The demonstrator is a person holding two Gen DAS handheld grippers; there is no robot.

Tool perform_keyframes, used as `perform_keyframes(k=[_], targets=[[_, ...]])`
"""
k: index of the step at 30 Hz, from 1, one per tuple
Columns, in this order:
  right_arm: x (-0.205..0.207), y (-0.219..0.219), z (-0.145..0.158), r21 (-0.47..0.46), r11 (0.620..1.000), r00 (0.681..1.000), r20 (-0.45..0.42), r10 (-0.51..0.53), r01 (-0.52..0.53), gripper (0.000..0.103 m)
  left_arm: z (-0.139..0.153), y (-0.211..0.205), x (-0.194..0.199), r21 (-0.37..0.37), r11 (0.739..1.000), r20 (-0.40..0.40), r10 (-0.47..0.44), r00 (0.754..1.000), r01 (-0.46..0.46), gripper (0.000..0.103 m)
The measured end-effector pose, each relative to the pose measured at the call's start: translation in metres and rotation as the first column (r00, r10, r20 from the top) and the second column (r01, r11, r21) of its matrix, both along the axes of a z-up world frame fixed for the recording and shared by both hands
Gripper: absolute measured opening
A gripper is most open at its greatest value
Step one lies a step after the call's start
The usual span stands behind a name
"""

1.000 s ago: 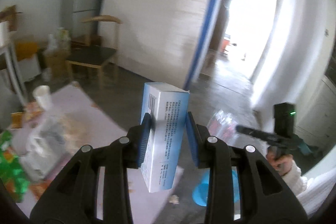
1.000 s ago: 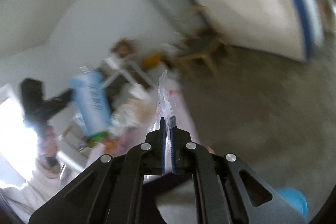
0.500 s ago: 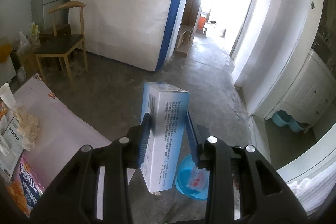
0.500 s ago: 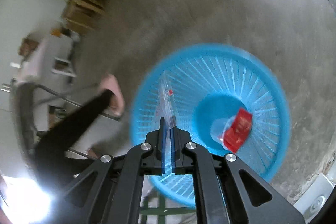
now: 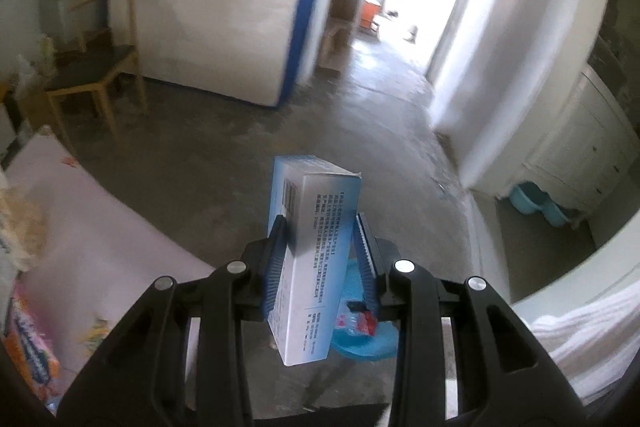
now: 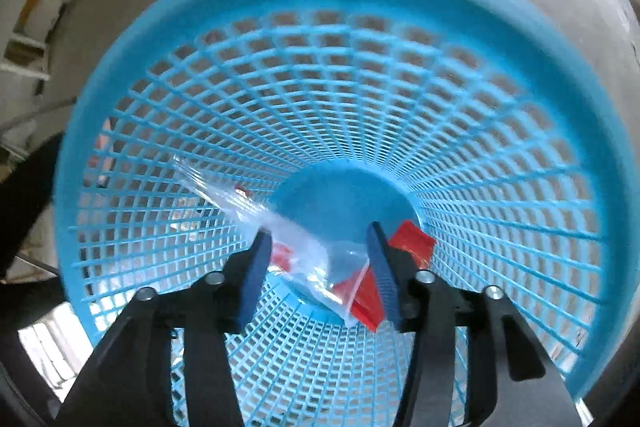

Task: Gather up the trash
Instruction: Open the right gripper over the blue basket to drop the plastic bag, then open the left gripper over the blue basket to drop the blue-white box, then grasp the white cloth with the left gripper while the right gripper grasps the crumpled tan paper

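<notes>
Left tool [image 5: 318,259]: closed on a blue-and-white carton [image 5: 310,255], gripped across its narrow faces, the carton standing roughly upright and reaching past both pads.
Right tool [image 6: 316,267]: spread wide with nothing gripped; a clear plastic bag [image 6: 276,227] lies loose between the pads, inside the basket.
Basket [image 6: 500,39]: blue mesh bin on the concrete floor, seen from directly above by the right wrist camera; in the left view only a sliver of it shows [image 5: 360,347], below and just right of the carton.
Already in the basket: the clear bag and a red wrapper [image 6: 412,243] near the bottom.
Still on the bench [image 5: 100,247]: a pink-and-orange snack packet [image 5: 32,347] at its near edge, and blurred pale litter further left.
Step in hand: my reading is that the bag is dropped and the carton goes in next.
Risk, missed drop: the carton is not yet over the rim, so letting go here would likely land it on the floor.
Risk, collision: both tools crowd the same opening; the left could strike the right if that one is not drawn clear.
Risk, tipping: a light basket could topple if the carton hits its rim.
</notes>
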State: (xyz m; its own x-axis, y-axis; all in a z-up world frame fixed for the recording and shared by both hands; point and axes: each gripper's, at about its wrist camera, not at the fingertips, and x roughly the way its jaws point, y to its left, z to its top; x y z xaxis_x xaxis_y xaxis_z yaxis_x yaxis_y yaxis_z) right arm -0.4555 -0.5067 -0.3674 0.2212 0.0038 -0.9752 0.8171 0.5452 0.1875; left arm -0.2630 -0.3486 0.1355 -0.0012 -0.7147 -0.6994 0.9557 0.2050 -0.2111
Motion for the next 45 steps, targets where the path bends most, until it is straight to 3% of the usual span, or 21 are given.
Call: perform_keyframes(k=[2,6,10,14,16,17,19,20,21,24,27,31,35,39,42,43,45], targets=[[-0.008,0.000,0.008,0.004,1.000,1.000,0.026,-0.014,0.014,0.064,-0.011,-0.009,-0.011,0.017,0.999,-0.043,-0.047,0.998,0.048,0.032],[-0.025,0.006,0.041,-0.015,0.999,0.995,0.096,-0.039,0.040,0.065,-0.046,-0.039,-0.030,0.066,0.986,-0.167,-0.138,0.976,0.150,0.032],[-0.052,0.008,0.077,-0.077,0.992,0.984,0.156,-0.090,0.103,0.065,-0.114,-0.079,-0.048,0.179,0.957,-0.321,-0.161,0.933,0.227,0.032],[-0.088,0.008,0.116,-0.096,0.972,0.947,0.266,-0.181,0.213,0.065,-0.197,-0.118,-0.070,0.302,0.911,-0.398,-0.148,0.906,0.281,0.032],[-0.105,0.005,0.132,-0.100,0.961,0.925,0.311,-0.217,0.259,0.065,-0.245,-0.141,-0.085,0.400,0.874,-0.352,-0.130,0.927,0.274,0.032],[-0.111,0.002,0.138,-0.100,0.957,0.919,0.324,-0.227,0.271,0.065,-0.269,-0.150,-0.092,0.453,0.852,-0.307,-0.128,0.943,0.263,0.039],[-0.119,-0.003,0.148,-0.094,0.952,0.908,0.341,-0.244,0.291,0.065,-0.317,-0.168,-0.108,0.582,0.772,-0.204,-0.168,0.964,0.258,0.059],[-0.122,-0.005,0.151,-0.095,0.949,0.906,0.340,-0.252,0.299,0.065,-0.334,-0.172,-0.110,0.615,0.753,-0.161,-0.170,0.972,0.234,0.059],[-0.122,-0.006,0.153,-0.099,0.947,0.905,0.340,-0.256,0.305,0.065,-0.340,-0.174,-0.110,0.622,0.753,-0.133,-0.170,0.976,0.216,0.059],[-0.124,-0.006,0.166,-0.121,0.949,0.905,0.355,-0.234,0.293,0.065,-0.328,-0.169,-0.100,0.604,0.764,-0.155,-0.166,0.974,0.227,0.060],[-0.116,-0.003,0.174,-0.144,0.954,0.914,0.354,-0.200,0.264,0.065,-0.291,-0.159,-0.086,0.554,0.797,-0.165,-0.179,0.970,0.242,0.060],[-0.095,0.002,0.193,-0.163,0.963,0.914,0.383,-0.138,0.214,0.065,-0.207,-0.123,-0.070,0.422,0.874,-0.186,-0.179,0.966,0.242,0.060],[-0.063,0.014,0.228,-0.186,0.972,0.896,0.442,-0.047,0.143,0.065,-0.128,-0.078,-0.046,0.290,0.934,-0.166,-0.164,0.972,0.207,0.060],[-0.020,0.030,0.267,-0.229,0.972,0.862,0.502,0.076,0.048,0.065,-0.052,-0.013,-0.007,0.166,0.983,-0.078,-0.064,0.995,0.076,0.060],[0.020,0.046,0.300,-0.264,0.964,0.815,0.552,0.175,-0.028,0.065,-0.009,0.053,0.050,0.128,0.982,0.034,0.137,0.990,-0.140,0.060],[0.038,0.053,0.313,-0.269,0.961,0.791,0.574,0.214,-0.065,0.065,-0.003,0.068,0.065,0.131,0.970,0.072,0.197,0.978,-0.205,0.060],[0.066,0.065,0.331,-0.275,0.952,0.751,0.600,0.277,-0.132,0.065,0.010,0.112,0.109,0.131,0.921,0.146,0.347,0.926,-0.366,0.061]])
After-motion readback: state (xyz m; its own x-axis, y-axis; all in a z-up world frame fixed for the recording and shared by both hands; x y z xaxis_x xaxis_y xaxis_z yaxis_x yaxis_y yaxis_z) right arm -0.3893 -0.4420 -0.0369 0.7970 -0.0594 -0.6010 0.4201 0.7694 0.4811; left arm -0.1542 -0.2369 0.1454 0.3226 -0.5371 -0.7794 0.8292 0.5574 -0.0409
